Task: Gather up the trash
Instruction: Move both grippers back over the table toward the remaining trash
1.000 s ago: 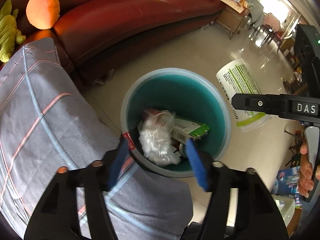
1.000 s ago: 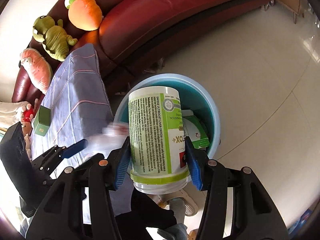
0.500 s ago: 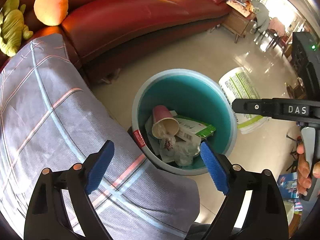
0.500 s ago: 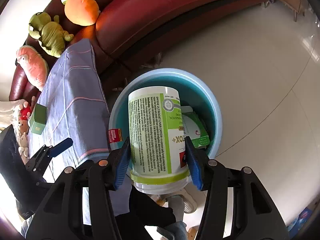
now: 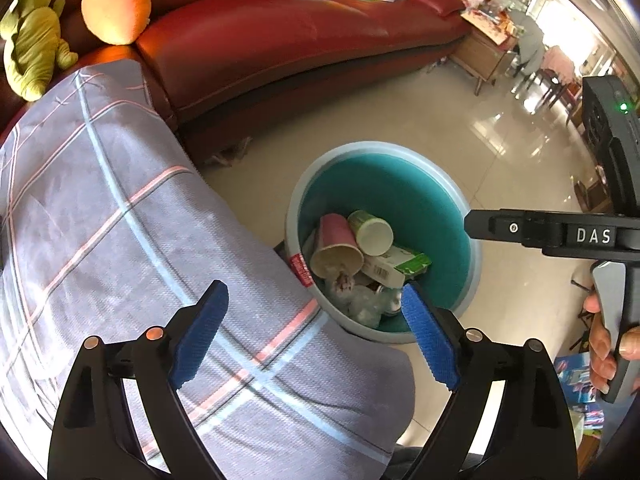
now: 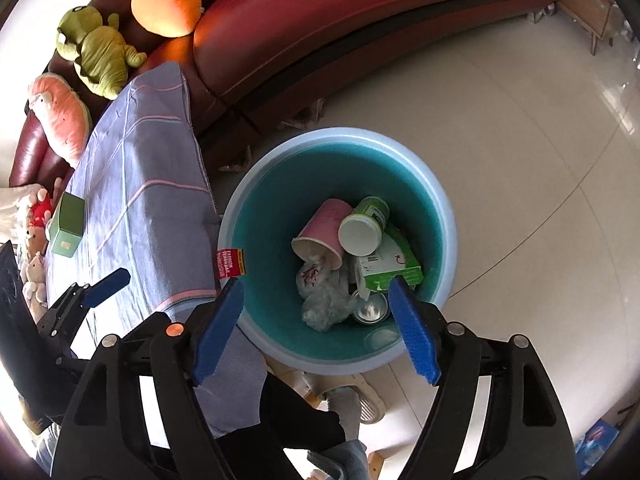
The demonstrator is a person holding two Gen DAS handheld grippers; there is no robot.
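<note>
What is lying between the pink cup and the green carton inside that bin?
A white and green bottle rests between the pink cup and green carton in the bin, clearest in the right wrist view.

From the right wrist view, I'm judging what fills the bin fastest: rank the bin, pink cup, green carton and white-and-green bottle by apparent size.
1. teal bin
2. and 3. pink cup and green carton: look alike, partly covered, unsure
4. white-and-green bottle, seen end-on, so foreshortened
</note>
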